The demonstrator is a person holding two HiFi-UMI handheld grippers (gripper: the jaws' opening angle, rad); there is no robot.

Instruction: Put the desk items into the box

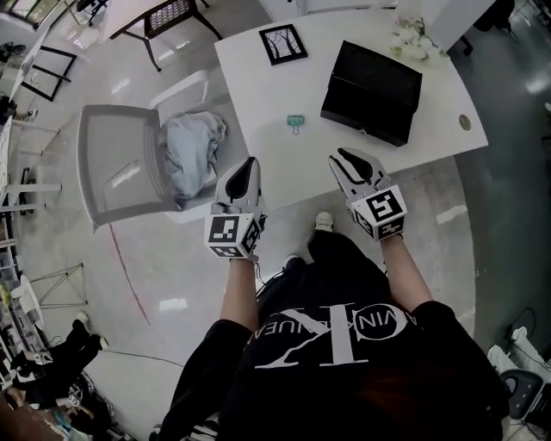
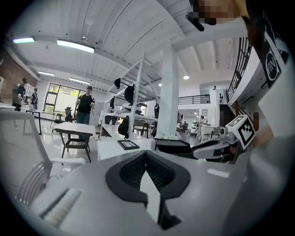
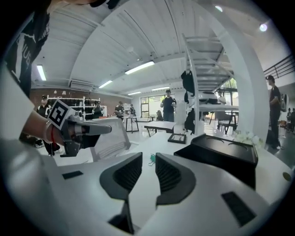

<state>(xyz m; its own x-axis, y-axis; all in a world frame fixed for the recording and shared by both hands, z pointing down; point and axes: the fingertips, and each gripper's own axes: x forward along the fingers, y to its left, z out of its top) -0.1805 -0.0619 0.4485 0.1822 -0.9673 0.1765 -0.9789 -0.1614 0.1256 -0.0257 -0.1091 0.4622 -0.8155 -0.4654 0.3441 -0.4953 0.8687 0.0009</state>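
A closed black box (image 1: 372, 90) lies on the white desk (image 1: 258, 95), right of centre. Near the desk's far edge sits a black picture frame (image 1: 282, 44), and a small green binder clip (image 1: 295, 121) lies in the middle. White flowers (image 1: 411, 39) rest beyond the box. My left gripper (image 1: 248, 164) hovers at the desk's near edge, shut and empty. My right gripper (image 1: 342, 157) hangs near the same edge, open by a narrow gap and holding nothing. In the right gripper view the clip (image 3: 151, 159) shows through that gap, with the box (image 3: 221, 154) to the right.
A grey chair (image 1: 129, 159) with a bundled grey cloth (image 1: 191, 146) on its seat stands left of the desk. The person's feet are on the floor below the near edge. Another table (image 1: 164, 17) stands farther back. People stand in the distance.
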